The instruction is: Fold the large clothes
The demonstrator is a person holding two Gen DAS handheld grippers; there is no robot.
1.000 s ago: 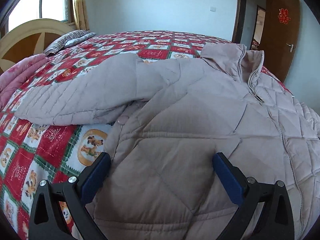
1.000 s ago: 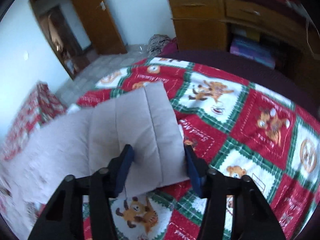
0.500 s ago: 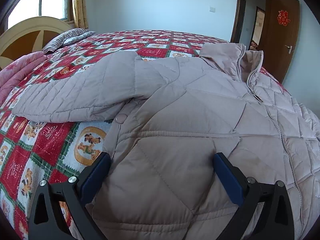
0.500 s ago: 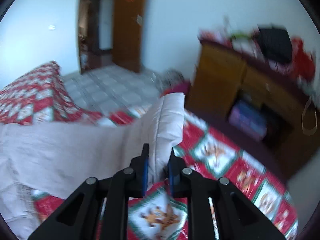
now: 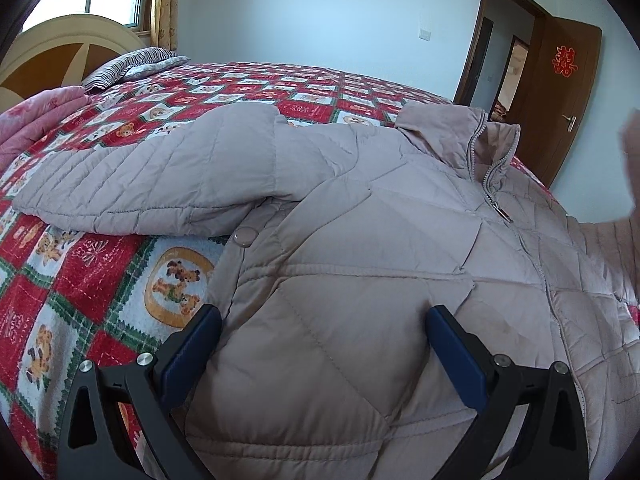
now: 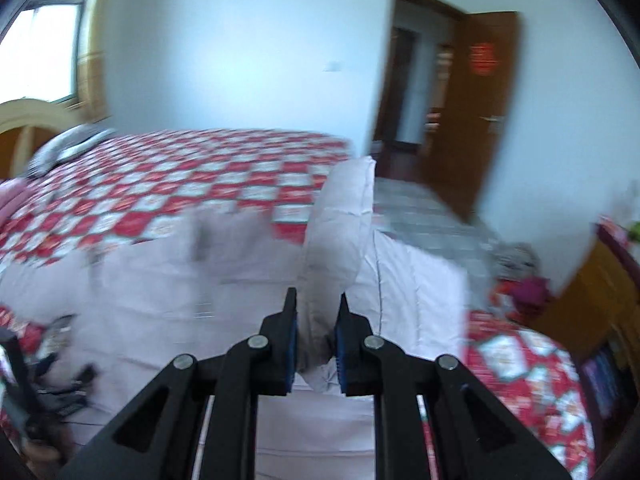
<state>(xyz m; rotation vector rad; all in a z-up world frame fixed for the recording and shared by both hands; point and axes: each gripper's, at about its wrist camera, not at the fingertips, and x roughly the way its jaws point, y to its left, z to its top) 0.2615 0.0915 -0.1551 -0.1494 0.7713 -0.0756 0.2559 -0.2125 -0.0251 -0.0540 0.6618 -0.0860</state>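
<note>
A large pale mauve quilted jacket [image 5: 380, 248] lies face up on the bed, zip closed, collar [image 5: 472, 136] at the far side, one sleeve [image 5: 152, 184] stretched to the left. My left gripper [image 5: 320, 344] stands open over the jacket's lower front, its blue pads wide apart with nothing pinched. In the blurred right wrist view, my right gripper [image 6: 316, 320] is shut on the other sleeve's cuff [image 6: 340, 224], which stands up between the pads above the jacket body [image 6: 200, 280]. That raised sleeve shows at the left wrist view's right edge [image 5: 630, 168].
The bed wears a red, green and white bear-print quilt [image 5: 80, 280]. Striped pillows [image 5: 128, 66] and a pink blanket [image 5: 36, 116] lie by the headboard. A brown door [image 5: 560, 96] stands open at the far right. A wooden cabinet [image 6: 600, 292] stands beside the bed.
My right gripper closed on the sleeve cuff, lifted it off the quilt and swung it over toward the jacket body, rolling as it went. The left gripper stayed almost still.
</note>
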